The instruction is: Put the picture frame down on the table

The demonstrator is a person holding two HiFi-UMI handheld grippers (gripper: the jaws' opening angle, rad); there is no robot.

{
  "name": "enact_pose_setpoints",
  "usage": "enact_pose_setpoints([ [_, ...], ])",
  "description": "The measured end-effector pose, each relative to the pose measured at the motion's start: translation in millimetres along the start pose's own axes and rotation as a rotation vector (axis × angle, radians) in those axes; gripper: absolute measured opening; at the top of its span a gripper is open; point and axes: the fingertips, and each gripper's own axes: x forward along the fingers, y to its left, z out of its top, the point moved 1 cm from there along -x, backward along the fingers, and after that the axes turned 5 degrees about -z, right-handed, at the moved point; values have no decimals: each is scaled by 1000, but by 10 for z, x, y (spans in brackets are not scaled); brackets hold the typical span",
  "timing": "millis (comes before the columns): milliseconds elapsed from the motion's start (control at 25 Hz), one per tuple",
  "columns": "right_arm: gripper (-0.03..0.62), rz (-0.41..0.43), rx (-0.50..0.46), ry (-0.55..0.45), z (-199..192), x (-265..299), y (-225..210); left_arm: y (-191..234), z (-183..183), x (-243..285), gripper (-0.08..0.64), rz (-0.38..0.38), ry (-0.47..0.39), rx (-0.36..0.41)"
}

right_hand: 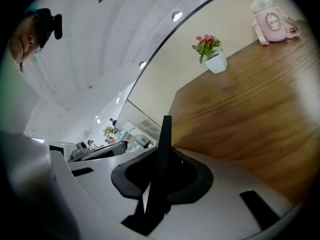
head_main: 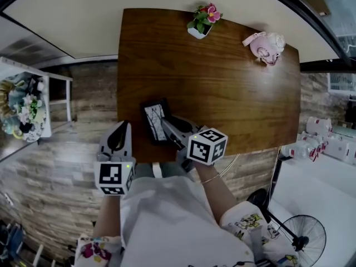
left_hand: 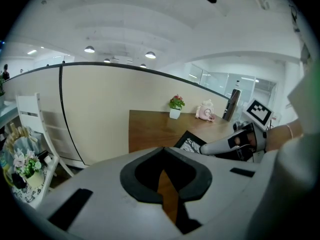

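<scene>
A black picture frame (head_main: 154, 120) with a pale print is over the near part of the brown wooden table (head_main: 222, 88), close to its front edge. My right gripper (head_main: 169, 128) is shut on the frame's near right side. In the right gripper view the frame (right_hand: 163, 149) stands edge-on between the jaws of the right gripper (right_hand: 156, 186). Whether the frame touches the wood is not visible. My left gripper (head_main: 118, 139) hovers by the table's front left corner, shut with nothing in it. The left gripper view shows the left gripper (left_hand: 167, 191), the frame (left_hand: 189, 142) and the right gripper (left_hand: 222, 145).
A small white pot of pink flowers (head_main: 203, 20) and a pink bottle (head_main: 266, 46) stand at the table's far edge. A white shelf with flowers (head_main: 25, 107) is at the left. A white surface with bottles (head_main: 322, 143) and a floor fan (head_main: 300, 232) are at the right.
</scene>
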Motion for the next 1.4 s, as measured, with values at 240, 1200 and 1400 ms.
enact_pose_setpoints([
  [240,61,-28,-12,13,-36,34,-99,-15,-61,13,5,7,9,-7],
  [1200,117,-184,-205,85,-165,290,-306,161,-184,24,5,20,31,-3],
  [1400,126,-205,-247,102,-169,316,-321,172,-136,44,5,21,28,2],
])
